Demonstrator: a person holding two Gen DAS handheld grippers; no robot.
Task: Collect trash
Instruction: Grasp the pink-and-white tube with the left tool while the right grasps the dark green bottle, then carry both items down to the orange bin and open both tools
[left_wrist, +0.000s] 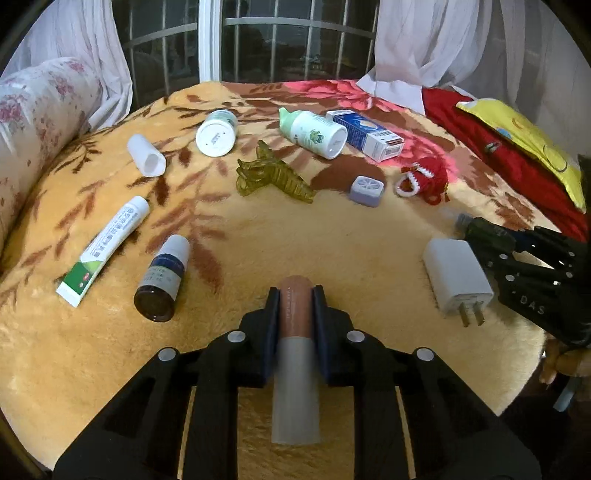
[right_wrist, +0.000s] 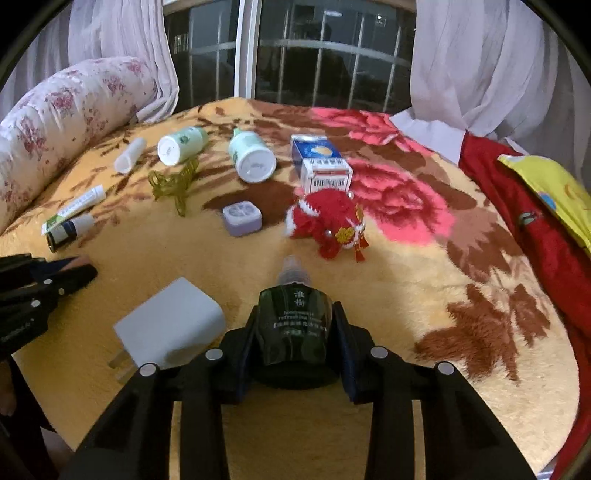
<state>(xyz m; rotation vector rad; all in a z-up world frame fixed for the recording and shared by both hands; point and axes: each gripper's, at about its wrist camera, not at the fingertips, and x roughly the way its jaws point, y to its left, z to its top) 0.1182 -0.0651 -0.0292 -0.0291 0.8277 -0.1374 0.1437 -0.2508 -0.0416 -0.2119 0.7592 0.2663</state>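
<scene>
My left gripper (left_wrist: 295, 299) is shut on a pink tube with a grey cap (left_wrist: 295, 332), held above the yellow floral blanket (left_wrist: 332, 240). My right gripper (right_wrist: 293, 314) is shut on a dark green bottle with a clear cap (right_wrist: 293, 317). Each gripper shows at the edge of the other's view: the right gripper in the left wrist view (left_wrist: 480, 230), the left gripper in the right wrist view (right_wrist: 90, 271). A white charger plug (left_wrist: 456, 277) lies between them; it also shows in the right wrist view (right_wrist: 170, 325).
On the blanket lie a toothpaste tube (left_wrist: 105, 249), a dark dropper bottle (left_wrist: 162, 282), a white cap tube (left_wrist: 146, 155), two white bottles (left_wrist: 216, 133) (left_wrist: 314, 133), a blue carton (left_wrist: 367, 134), a green hair claw (left_wrist: 273, 177), a lilac case (left_wrist: 365, 190) and a red knitted toy (right_wrist: 328, 223). A floral bolster (right_wrist: 62, 122) lies left.
</scene>
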